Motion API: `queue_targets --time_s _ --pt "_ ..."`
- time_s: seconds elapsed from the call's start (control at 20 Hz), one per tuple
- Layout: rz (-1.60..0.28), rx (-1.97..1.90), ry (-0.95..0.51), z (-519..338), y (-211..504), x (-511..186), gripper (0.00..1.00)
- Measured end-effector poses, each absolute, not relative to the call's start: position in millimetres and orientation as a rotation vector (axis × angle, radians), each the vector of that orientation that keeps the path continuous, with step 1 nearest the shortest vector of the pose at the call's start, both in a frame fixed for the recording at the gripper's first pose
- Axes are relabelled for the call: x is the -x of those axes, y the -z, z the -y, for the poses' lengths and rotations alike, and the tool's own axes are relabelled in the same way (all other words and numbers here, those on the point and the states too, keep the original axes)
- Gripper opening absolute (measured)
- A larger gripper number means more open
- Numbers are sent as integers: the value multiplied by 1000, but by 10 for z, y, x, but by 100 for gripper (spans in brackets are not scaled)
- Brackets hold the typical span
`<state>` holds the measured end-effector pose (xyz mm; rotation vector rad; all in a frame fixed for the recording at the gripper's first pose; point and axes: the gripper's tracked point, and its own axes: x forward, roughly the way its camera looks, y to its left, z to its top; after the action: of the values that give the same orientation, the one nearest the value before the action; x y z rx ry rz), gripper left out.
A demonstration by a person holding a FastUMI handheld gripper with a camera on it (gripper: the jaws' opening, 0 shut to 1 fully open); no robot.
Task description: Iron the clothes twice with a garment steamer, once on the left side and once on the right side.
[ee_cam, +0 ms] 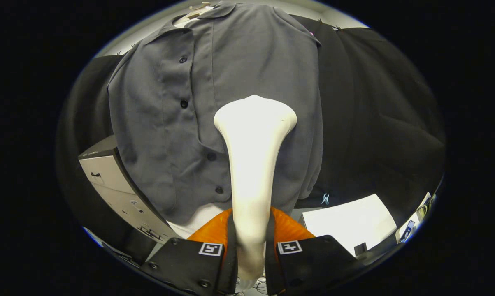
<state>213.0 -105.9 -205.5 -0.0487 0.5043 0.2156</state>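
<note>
In the gripper view, the hand-held gripper (pixel 250 250) at the bottom centre is clamped by both fingers on the smooth, flared garment steamer (pixel 253 156), whose head sits against the grey shirt (pixel 239 82) filling the upper centre. The thin, buttoned cloth hangs loosely from a hanger (pixel 198 9), so a hard push could likely bunch it or swing it away; the slick handle might twist in the grip.

I saw even indoor light, glare blown out on the steamer head (pixel 255 117), the grey shirt (pixel 247 61) sharp, strong fisheye bending toward the rim, the lower frame dim, the gripper (pixel 249 250) slightly soft.
</note>
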Motion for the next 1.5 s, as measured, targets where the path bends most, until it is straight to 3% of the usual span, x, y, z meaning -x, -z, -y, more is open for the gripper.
queue_targets --time_s 0.8,1.1,1.5 --pt "-645 51 -167 1294 2803 -1842 35" --pt "-595 29 -165 1286 2376 -1646 35" --pt "-404 13 -205 1141 1250 -1424 35"
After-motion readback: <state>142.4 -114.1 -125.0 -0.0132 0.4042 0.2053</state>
